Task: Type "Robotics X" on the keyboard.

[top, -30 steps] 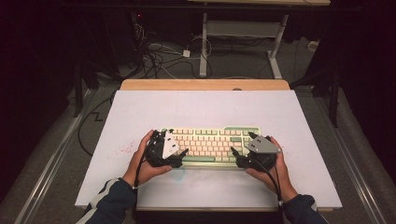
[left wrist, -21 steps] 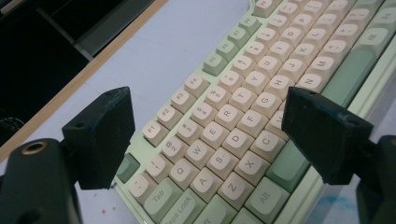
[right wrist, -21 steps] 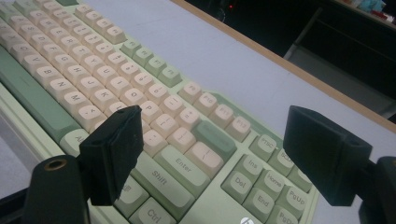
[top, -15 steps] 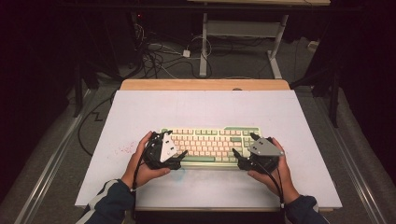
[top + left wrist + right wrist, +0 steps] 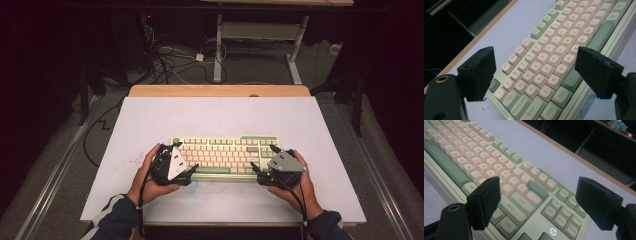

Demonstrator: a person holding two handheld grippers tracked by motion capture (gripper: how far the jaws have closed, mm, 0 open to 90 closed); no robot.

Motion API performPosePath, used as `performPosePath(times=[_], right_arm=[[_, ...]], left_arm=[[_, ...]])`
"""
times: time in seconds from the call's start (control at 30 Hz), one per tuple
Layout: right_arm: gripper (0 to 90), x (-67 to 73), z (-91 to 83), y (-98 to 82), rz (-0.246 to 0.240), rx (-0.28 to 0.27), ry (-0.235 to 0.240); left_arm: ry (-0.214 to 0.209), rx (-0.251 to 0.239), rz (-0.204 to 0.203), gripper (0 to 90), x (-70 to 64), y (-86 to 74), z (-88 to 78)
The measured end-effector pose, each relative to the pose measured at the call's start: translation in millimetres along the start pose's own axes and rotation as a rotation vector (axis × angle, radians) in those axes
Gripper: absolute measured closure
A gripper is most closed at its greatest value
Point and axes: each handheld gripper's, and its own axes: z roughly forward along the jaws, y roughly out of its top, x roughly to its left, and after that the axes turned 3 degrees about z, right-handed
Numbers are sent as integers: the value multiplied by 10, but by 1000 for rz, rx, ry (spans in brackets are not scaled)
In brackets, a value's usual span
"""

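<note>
A pale green keyboard [image 5: 225,156] with cream keys lies across the near middle of the white table [image 5: 215,117]. My left gripper [image 5: 186,157] is open at its left end, one jaw by the back edge and the other by the front edge. In the left gripper view the gripper [image 5: 537,72] spans the keyboard [image 5: 564,32] over the letter keys; contact cannot be told. My right gripper [image 5: 262,159] is open at the right end. In the right gripper view the gripper [image 5: 541,203] brackets the Enter and Shift area of the keyboard [image 5: 474,157].
A wooden strip [image 5: 220,90] runs along the table's far edge. Beyond it, cables [image 5: 165,60] lie on the dark floor beside a metal desk frame [image 5: 218,45]. Faint red marks [image 5: 132,161] dot the table left of the keyboard.
The left gripper has turned a little at the keyboard's left end. The keyboard and the right gripper stay where they were.
</note>
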Motion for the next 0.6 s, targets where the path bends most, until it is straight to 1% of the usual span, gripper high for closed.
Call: performPosePath(times=[0.3,0.43,0.6], right_arm=[[207,-21,-66,-23,-3,-6,-7],[207,-24,-83,-32,-5,-5,-8],[207,-37,-108,-38,-3,-7,-10]], left_arm=[[7,0,11,162,10,-24,-61],[6,0,7,162,8,-38,-88],[4,7,15,161,22,-50,-128]])
